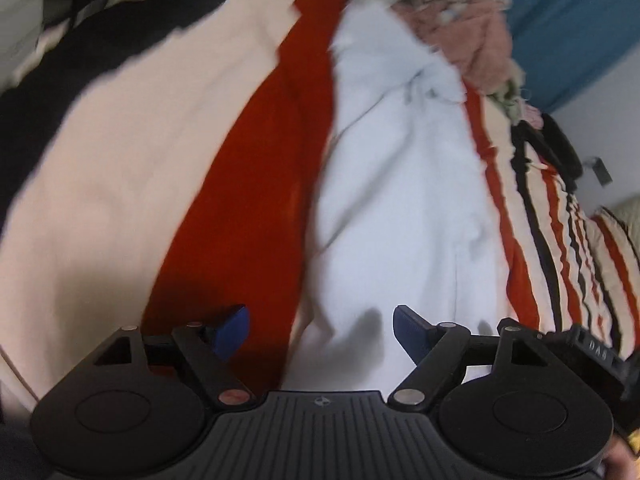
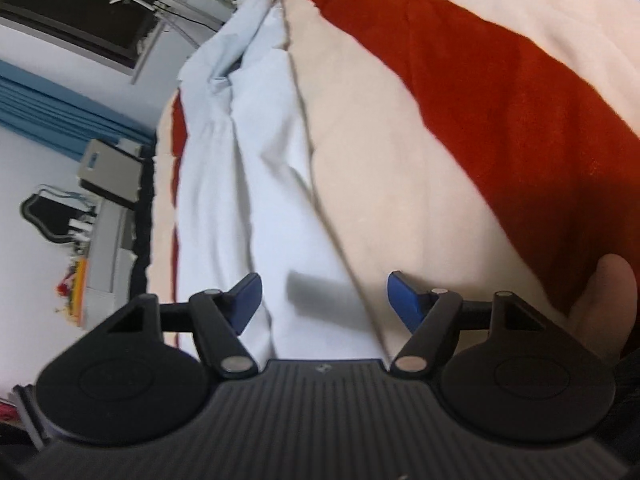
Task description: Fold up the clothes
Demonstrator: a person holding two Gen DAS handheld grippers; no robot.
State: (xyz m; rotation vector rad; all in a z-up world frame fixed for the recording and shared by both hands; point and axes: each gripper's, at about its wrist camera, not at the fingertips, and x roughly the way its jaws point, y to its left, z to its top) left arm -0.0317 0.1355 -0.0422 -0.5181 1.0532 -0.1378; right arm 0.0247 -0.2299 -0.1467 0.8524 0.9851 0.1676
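A pale blue-white garment (image 1: 400, 200) lies stretched lengthwise on a striped blanket (image 1: 120, 168); it also shows in the right wrist view (image 2: 256, 168). My left gripper (image 1: 320, 332) is open and empty, hovering just above the garment's near end, blue fingertips (image 1: 408, 332) apart. My right gripper (image 2: 322, 300) is open and empty, straddling the garment's near edge, with its fingertips (image 2: 402, 298) spread wide. The far end of the garment is bunched.
The blanket has cream, red (image 2: 500, 92) and black bands. A heap of pink and grey clothes (image 1: 460, 20) lies beyond the garment. A blue curtain (image 2: 48, 112) and a cluttered grey stand (image 2: 108, 208) stand beside the bed.
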